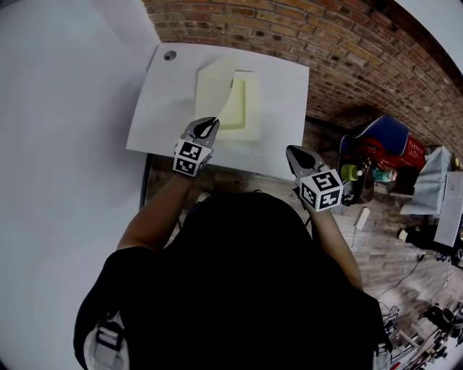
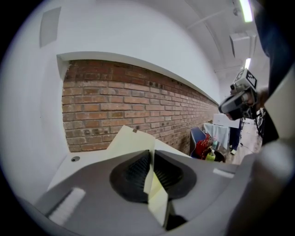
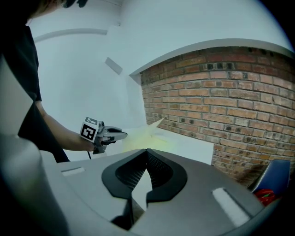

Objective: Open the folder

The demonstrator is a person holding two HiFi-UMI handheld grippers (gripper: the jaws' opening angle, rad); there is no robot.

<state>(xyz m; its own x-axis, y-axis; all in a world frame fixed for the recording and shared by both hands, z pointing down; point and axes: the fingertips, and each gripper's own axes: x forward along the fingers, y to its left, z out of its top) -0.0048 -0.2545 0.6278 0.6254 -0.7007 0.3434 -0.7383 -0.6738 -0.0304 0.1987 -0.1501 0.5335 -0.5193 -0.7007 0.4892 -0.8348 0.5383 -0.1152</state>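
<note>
Head view, upper centre: left gripper (image 1: 206,128) at folder (image 1: 249,108) edge. Own view: jaws pinching its yellow cover. Right gripper (image 3: 146,154) closed, empty.

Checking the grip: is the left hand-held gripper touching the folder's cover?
Touching. The left gripper view shows the cover pinched between the shut pads of the left hand-held gripper, with the sheet running straight through them.

My white table (image 1: 173,108) sits in a corner. A red brick wall (image 1: 325,43) runs beyond its far edge, and a plain white wall (image 1: 65,108) stands to its left. Right of the table I see wood-plank floor (image 1: 383,267) and blue-and-red clutter (image 1: 383,141). Strip lights (image 2: 245,9) glow on the ceiling, up and to the table's right.
</note>
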